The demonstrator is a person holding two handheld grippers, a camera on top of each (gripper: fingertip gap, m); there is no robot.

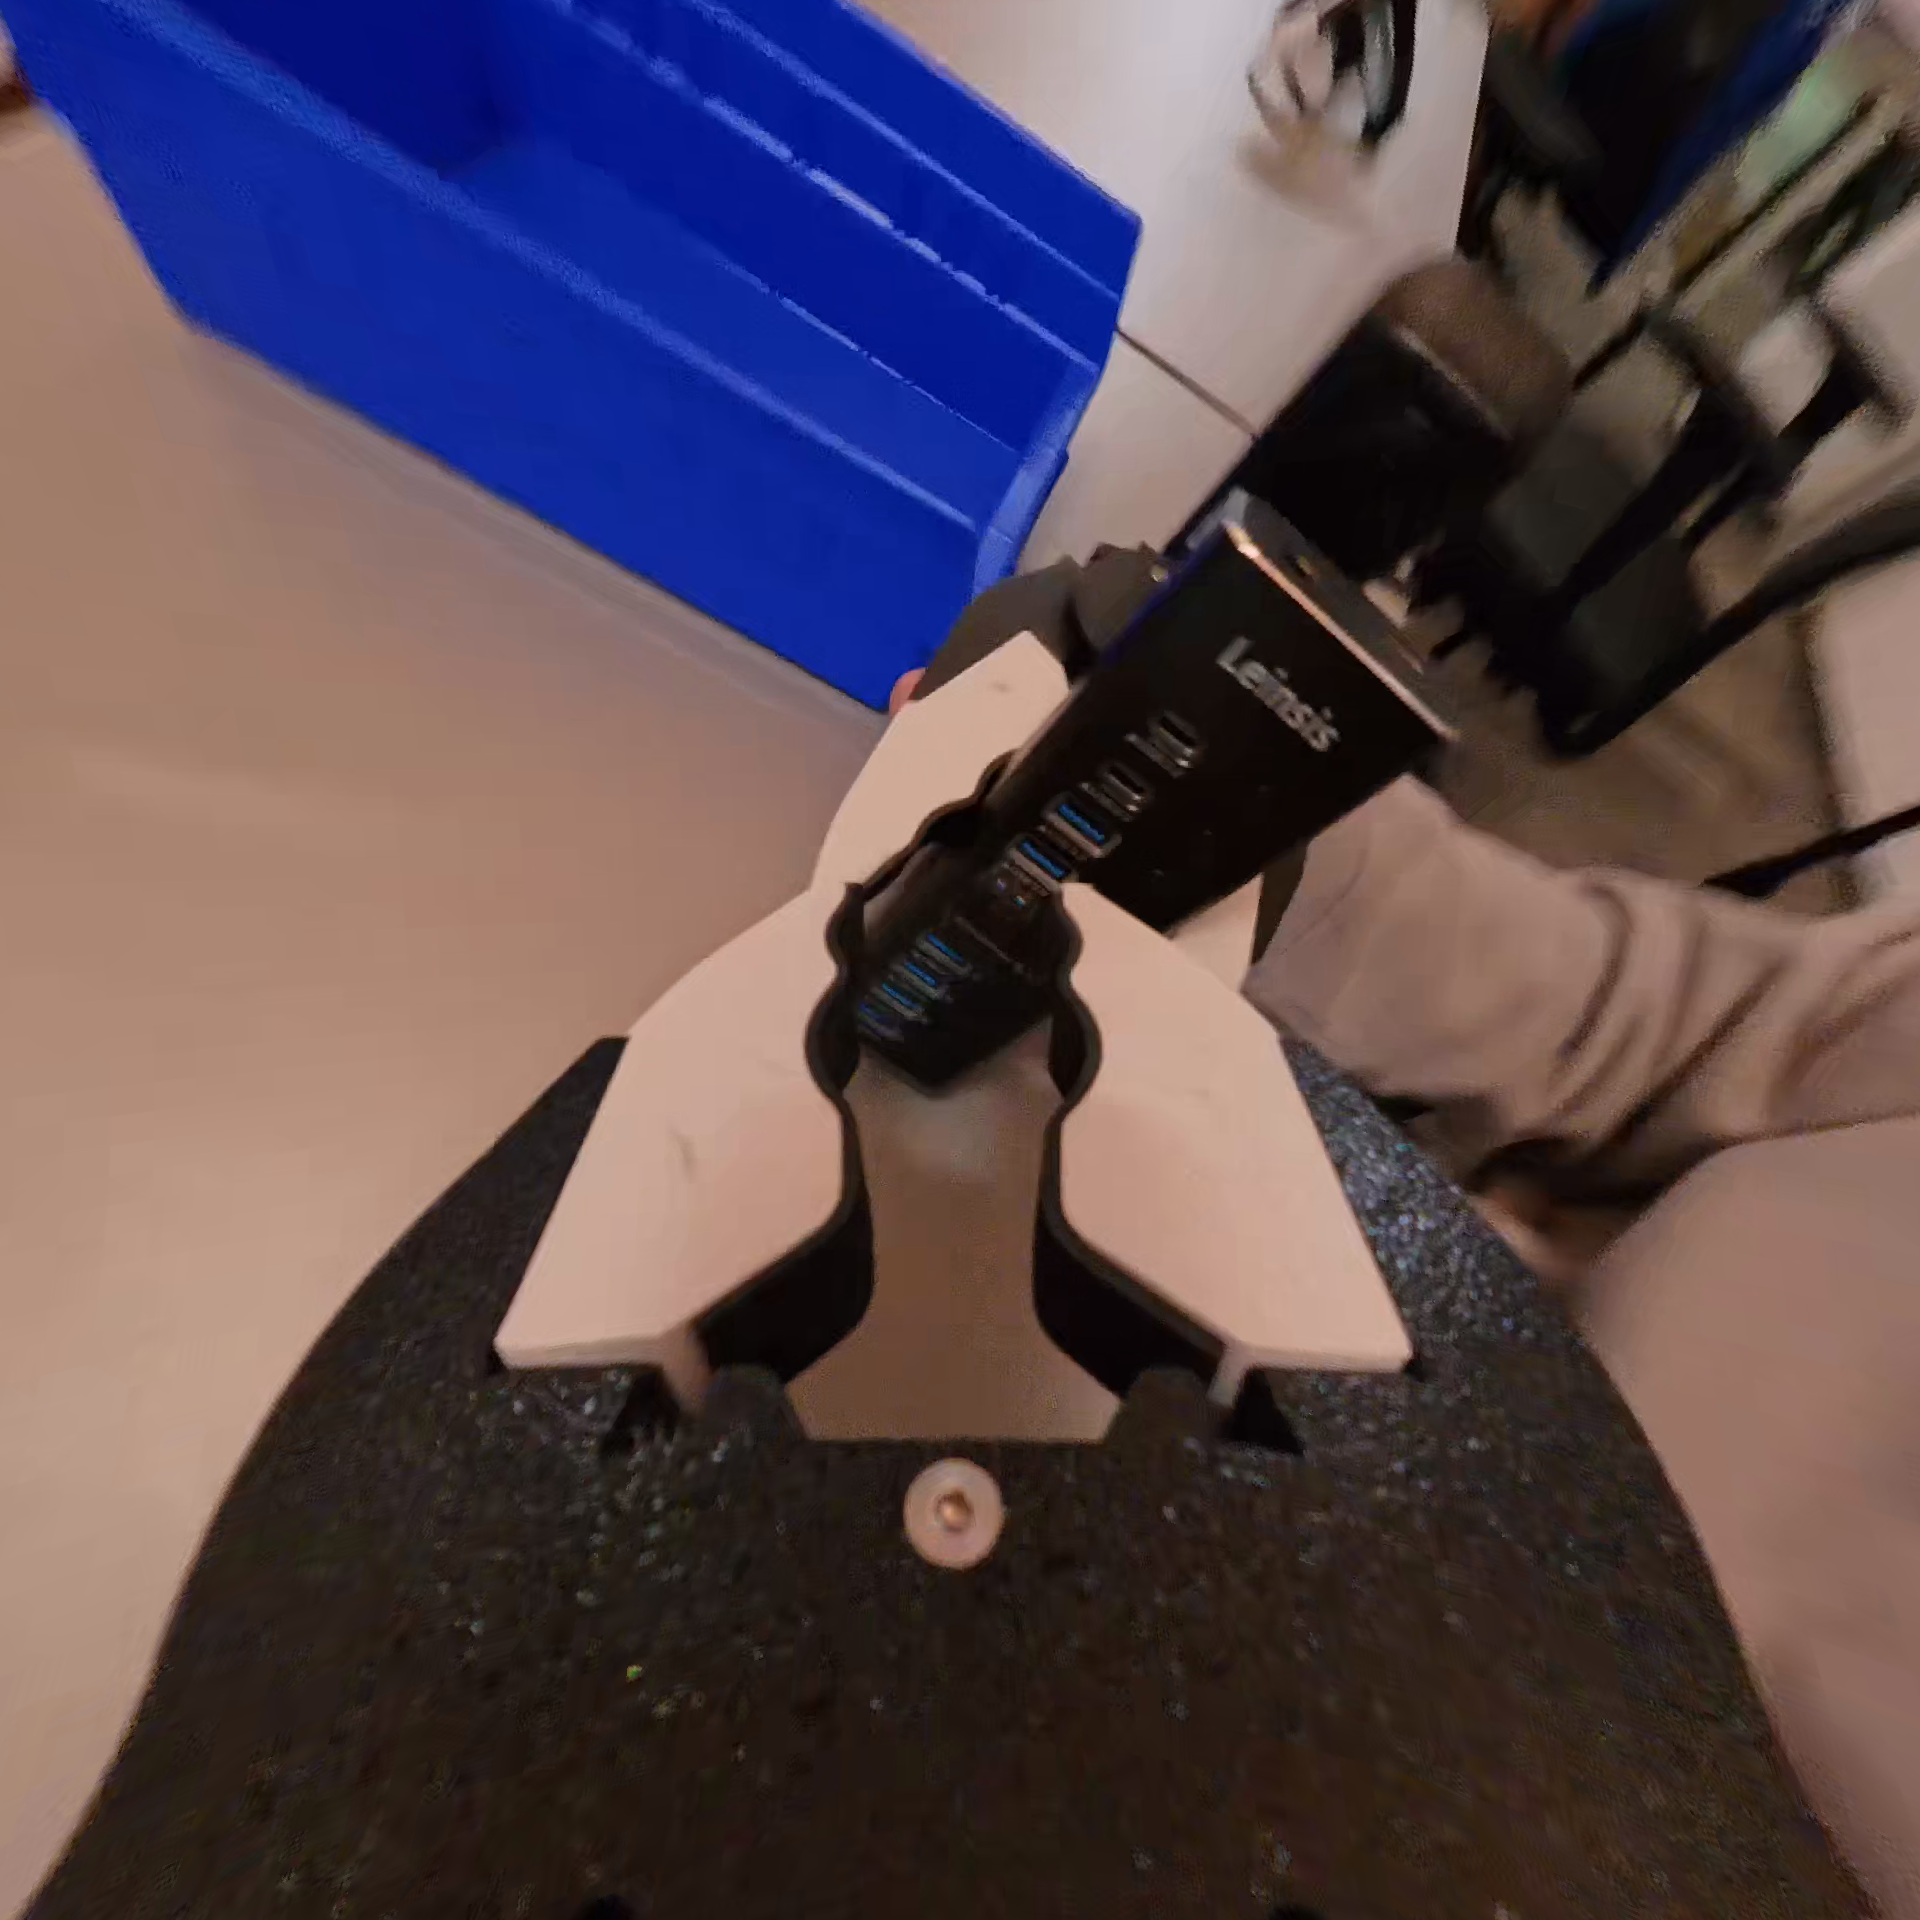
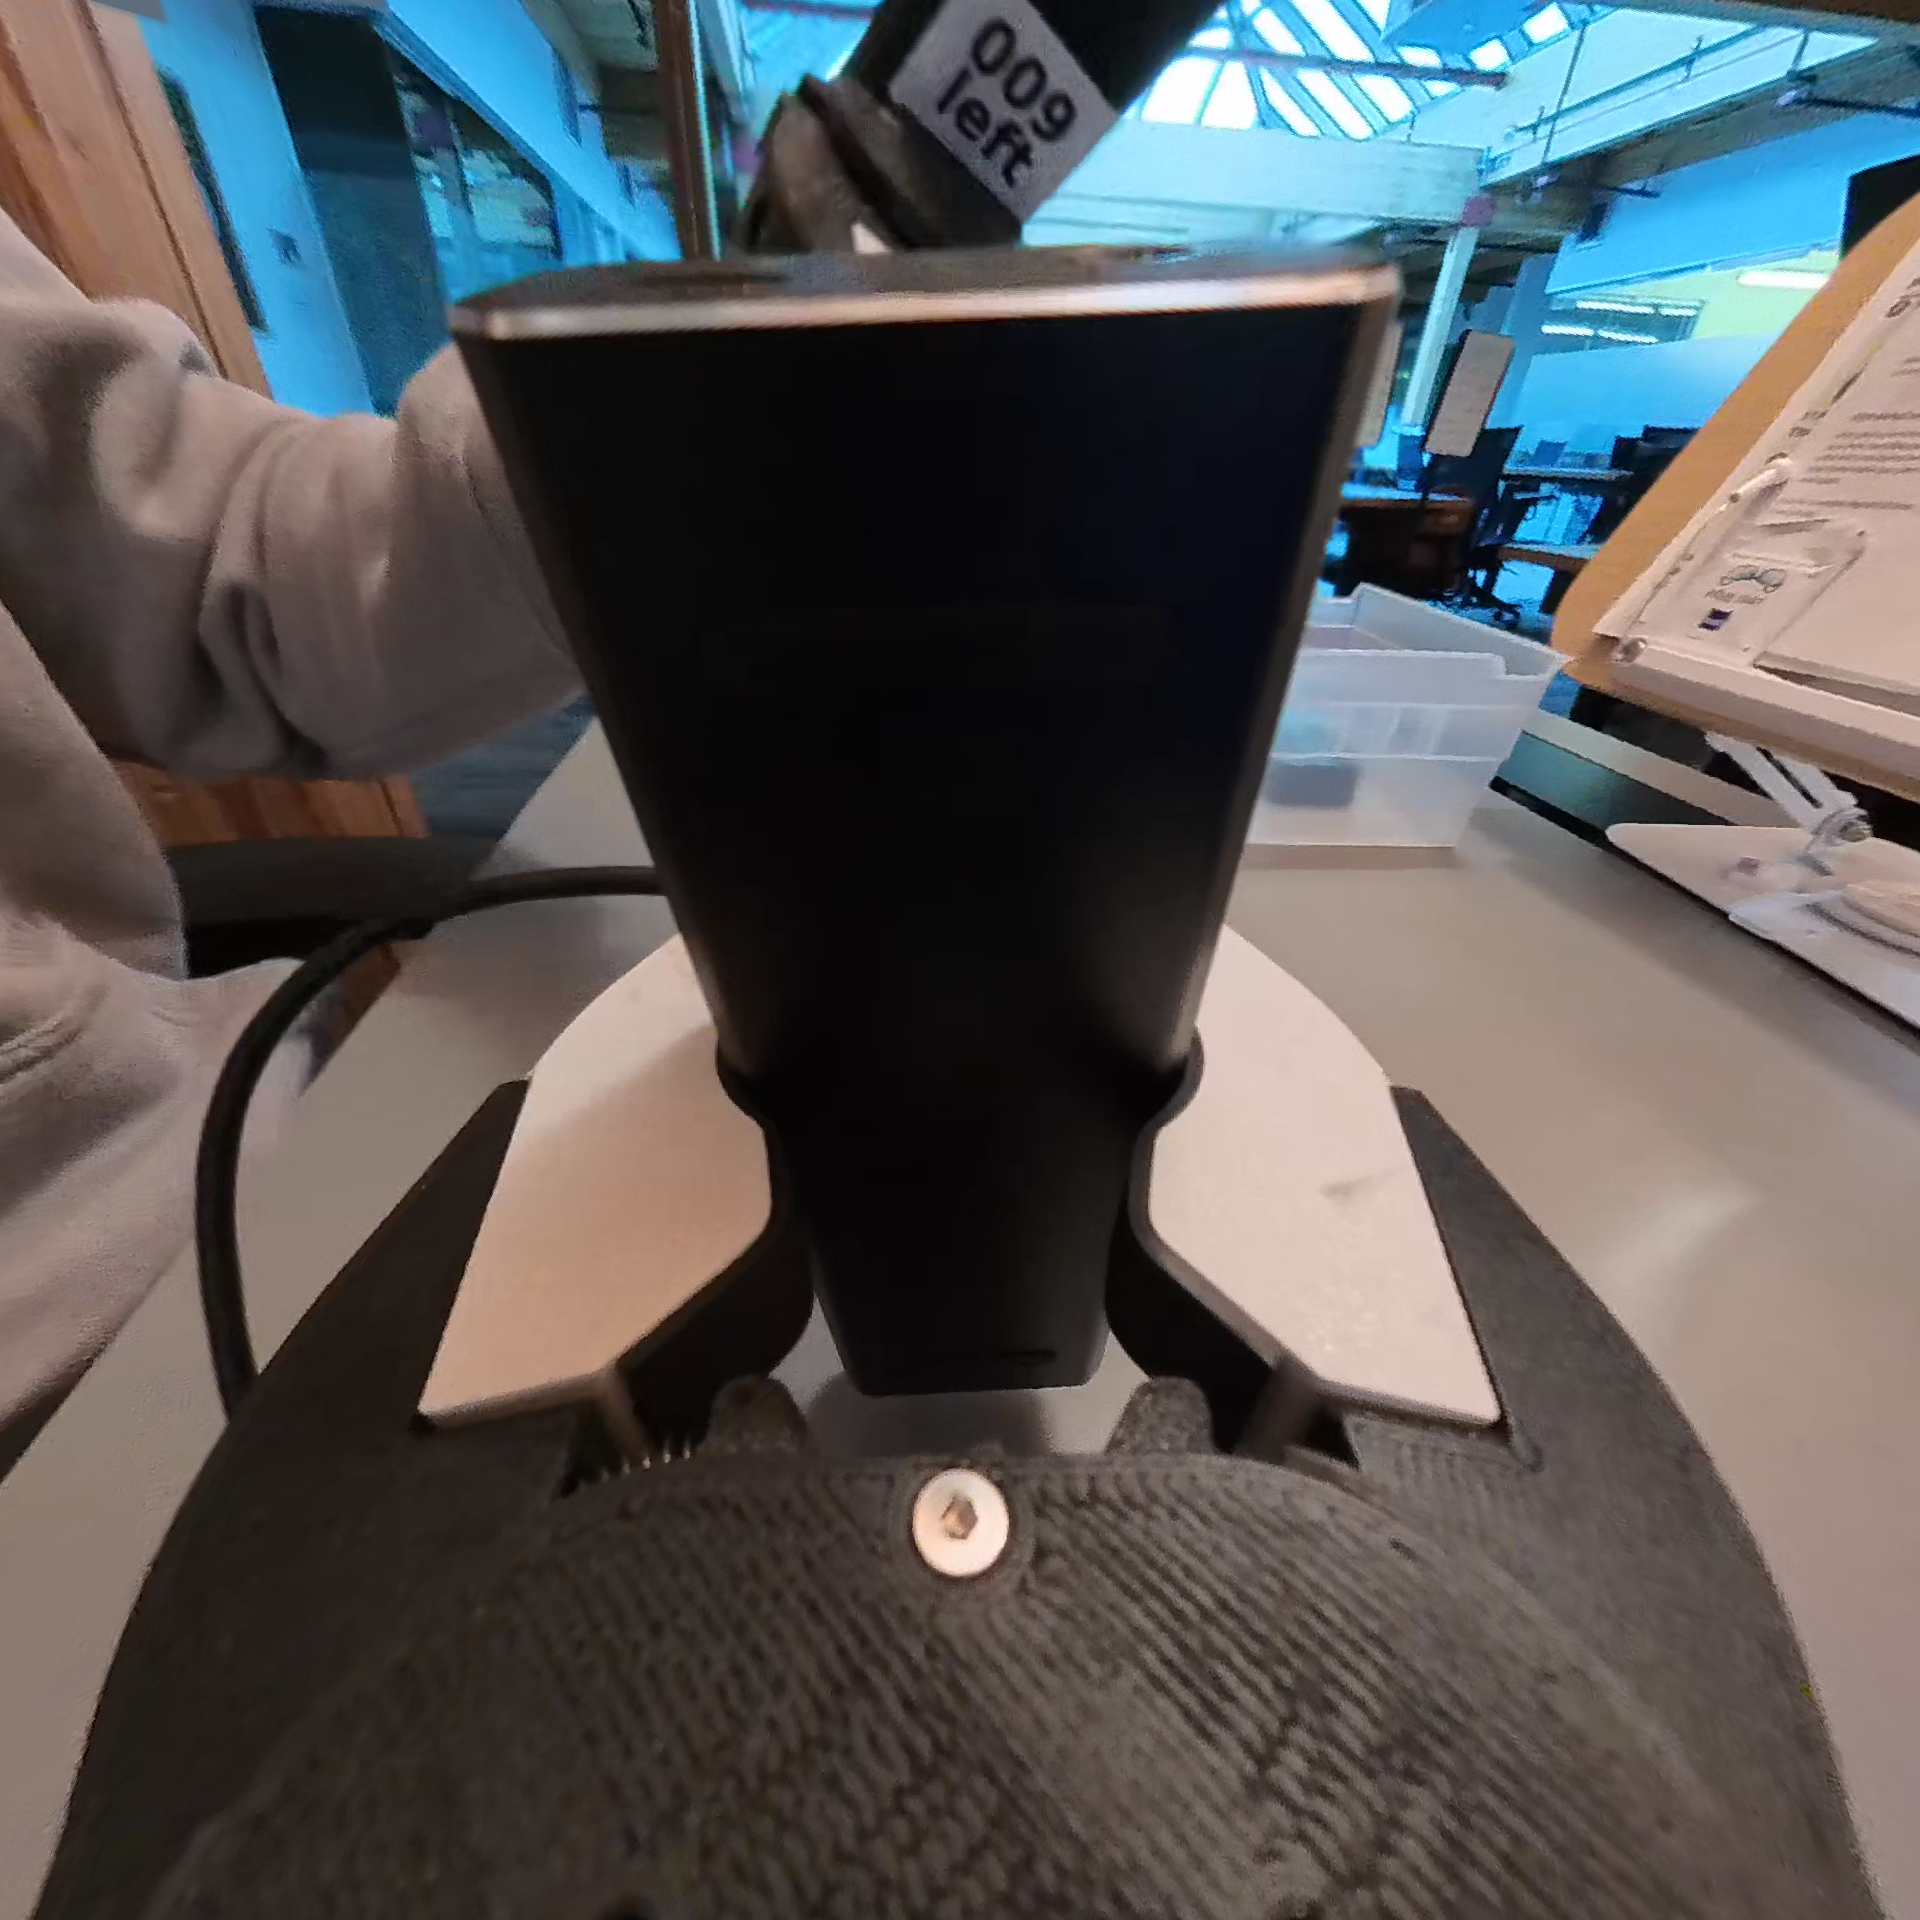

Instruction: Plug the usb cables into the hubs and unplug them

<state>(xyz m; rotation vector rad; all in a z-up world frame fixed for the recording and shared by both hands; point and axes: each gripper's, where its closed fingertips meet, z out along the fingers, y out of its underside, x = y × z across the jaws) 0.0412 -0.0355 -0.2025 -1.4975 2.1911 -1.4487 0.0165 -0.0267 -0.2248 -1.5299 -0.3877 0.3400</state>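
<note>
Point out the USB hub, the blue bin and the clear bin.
USB hub (image 1: 1226, 769), left wrist view, on its port face.
blue bin (image 1: 582, 343), left wrist view, on its side wall.
clear bin (image 2: 1392, 717), right wrist view, on its front wall.

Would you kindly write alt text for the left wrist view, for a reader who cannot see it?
The left gripper is clamped on one end of a black USB hub, whose row of blue ports faces the camera as it slants up to the right. A blue plastic bin stands on the pale table behind, and a grey sleeve reaches in from the right.
</note>
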